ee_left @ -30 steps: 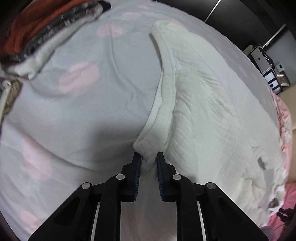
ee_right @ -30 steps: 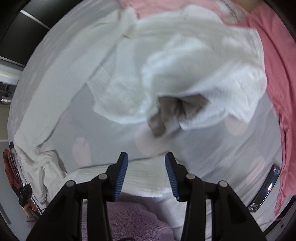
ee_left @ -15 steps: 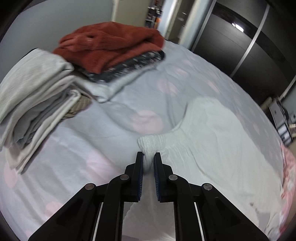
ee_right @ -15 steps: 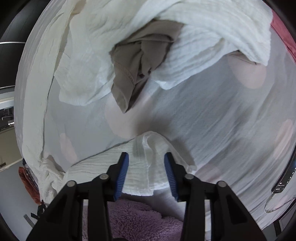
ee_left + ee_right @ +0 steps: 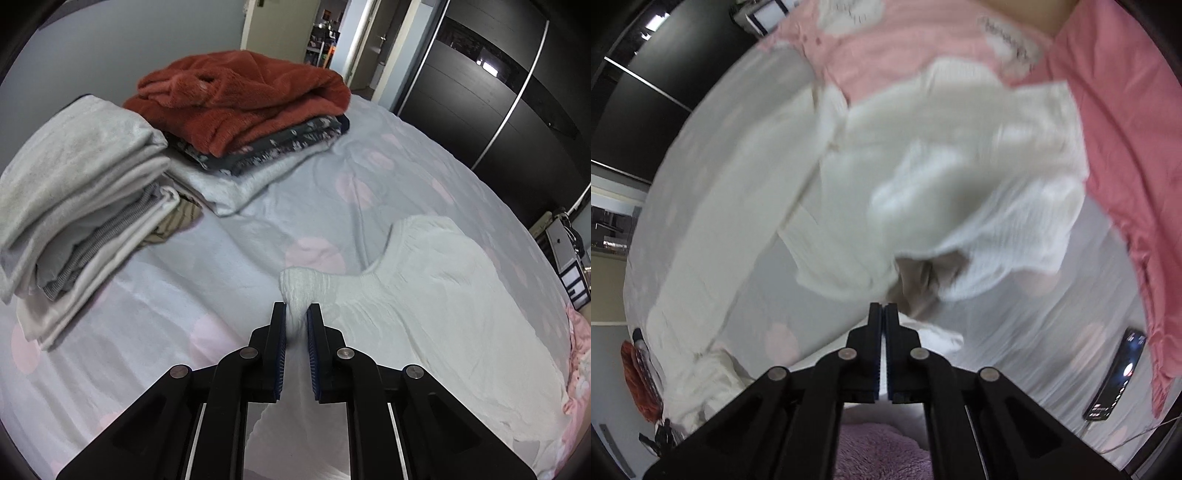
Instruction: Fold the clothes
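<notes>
Pinching the white garment (image 5: 424, 295) at its gathered corner, my left gripper (image 5: 295, 314) anchors it on the bed (image 5: 207, 280) while my right gripper (image 5: 884, 314), pressed together on another edge at six o'clock, lifts for a fold.

A bed under a pale grey sheet (image 5: 229, 258) dotted with pink spots fills the room, a dark sliding wardrobe (image 5: 491, 110) with thin bright strips along one side, a plain grey wall (image 5: 122, 48) and an open doorway (image 5: 332, 33) behind.
</notes>
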`<action>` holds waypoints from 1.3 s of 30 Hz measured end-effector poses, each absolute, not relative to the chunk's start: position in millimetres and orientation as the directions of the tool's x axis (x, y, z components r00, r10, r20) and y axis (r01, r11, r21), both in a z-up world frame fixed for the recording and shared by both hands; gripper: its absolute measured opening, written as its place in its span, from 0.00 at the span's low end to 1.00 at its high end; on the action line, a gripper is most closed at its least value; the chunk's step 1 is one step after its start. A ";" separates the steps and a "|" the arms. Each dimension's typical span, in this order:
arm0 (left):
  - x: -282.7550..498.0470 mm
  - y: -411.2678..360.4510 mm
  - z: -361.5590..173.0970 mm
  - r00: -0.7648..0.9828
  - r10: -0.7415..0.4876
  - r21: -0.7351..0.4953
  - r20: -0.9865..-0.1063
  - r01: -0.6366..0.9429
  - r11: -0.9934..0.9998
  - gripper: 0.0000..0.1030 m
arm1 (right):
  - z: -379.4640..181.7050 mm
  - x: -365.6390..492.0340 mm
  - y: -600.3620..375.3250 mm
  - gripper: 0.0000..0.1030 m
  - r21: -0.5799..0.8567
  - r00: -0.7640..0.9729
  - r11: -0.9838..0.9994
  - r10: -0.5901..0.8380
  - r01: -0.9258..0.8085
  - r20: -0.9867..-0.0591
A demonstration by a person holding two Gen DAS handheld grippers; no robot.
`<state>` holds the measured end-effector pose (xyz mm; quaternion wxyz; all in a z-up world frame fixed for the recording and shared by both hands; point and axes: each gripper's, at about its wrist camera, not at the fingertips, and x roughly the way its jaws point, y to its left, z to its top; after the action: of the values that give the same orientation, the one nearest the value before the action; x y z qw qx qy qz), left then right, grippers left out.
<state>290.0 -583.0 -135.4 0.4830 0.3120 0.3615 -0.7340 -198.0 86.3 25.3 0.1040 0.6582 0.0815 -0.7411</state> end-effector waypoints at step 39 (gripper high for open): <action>290.8 -592.1 -149.9 -0.238 -0.433 -0.145 -0.869 0.961 -0.237 0.10 | -132.4 -173.1 216.3 0.23 0.097 0.303 -0.995 -0.095 -0.010 -0.948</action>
<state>290.8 -592.1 -149.9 0.4995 0.3625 0.3636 -0.6978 -173.1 216.3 -132.4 0.0361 0.8062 -0.0326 -0.5896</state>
